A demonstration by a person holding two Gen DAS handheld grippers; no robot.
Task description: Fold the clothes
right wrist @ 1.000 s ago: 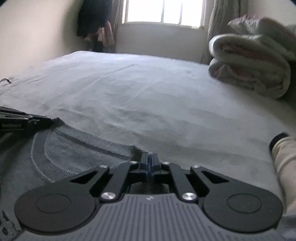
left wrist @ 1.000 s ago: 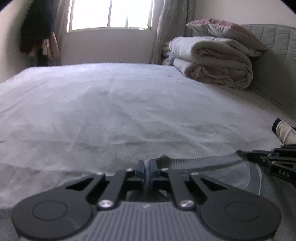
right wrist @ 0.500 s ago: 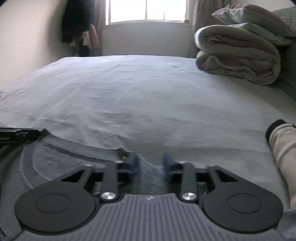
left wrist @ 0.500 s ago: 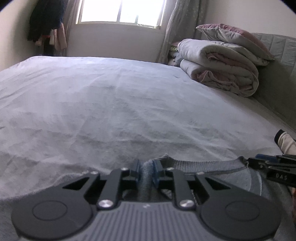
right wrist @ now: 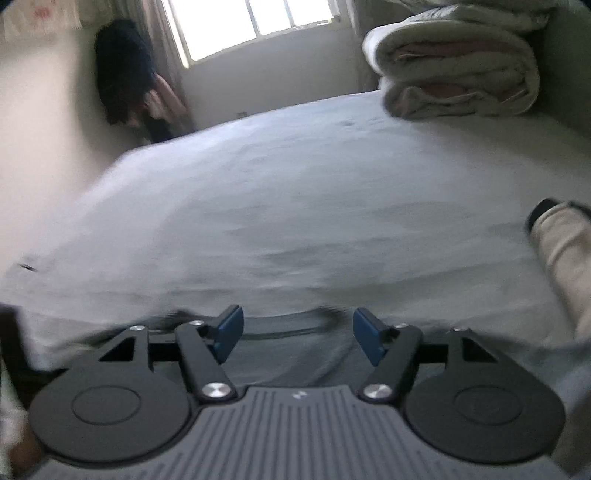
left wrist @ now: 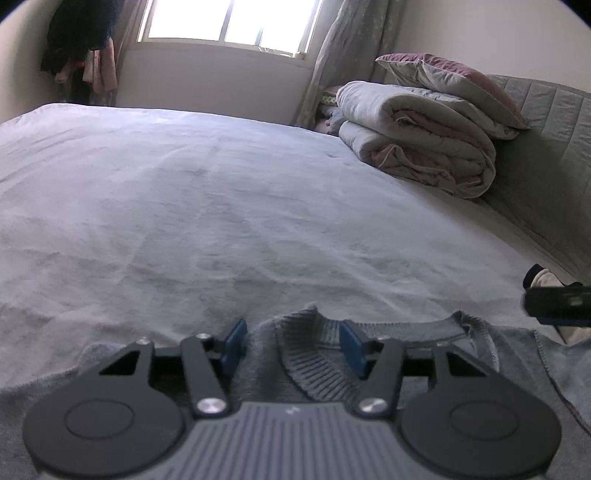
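The grey sweater (left wrist: 325, 354) lies on the bed (left wrist: 221, 206), its ribbed collar bunched between the spread fingers of the left hand-held gripper (left wrist: 291, 341). The right hand-held gripper (right wrist: 297, 332) is spread over the sweater's edge. A second ago both were pinching the collar; now both have let go.

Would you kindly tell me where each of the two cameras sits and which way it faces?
Left wrist: on the left tongs, low over the bed, facing the window; its blue pads stand apart around the grey sweater's collar, and the right tongs show at the right edge.
Right wrist: on the right tongs, tilted and blurred, facing the same way; its pads are apart over the sweater, with a beige sleeve at right.
Shared: bed, window, folded duvet, dark hanging clothes, sweater.
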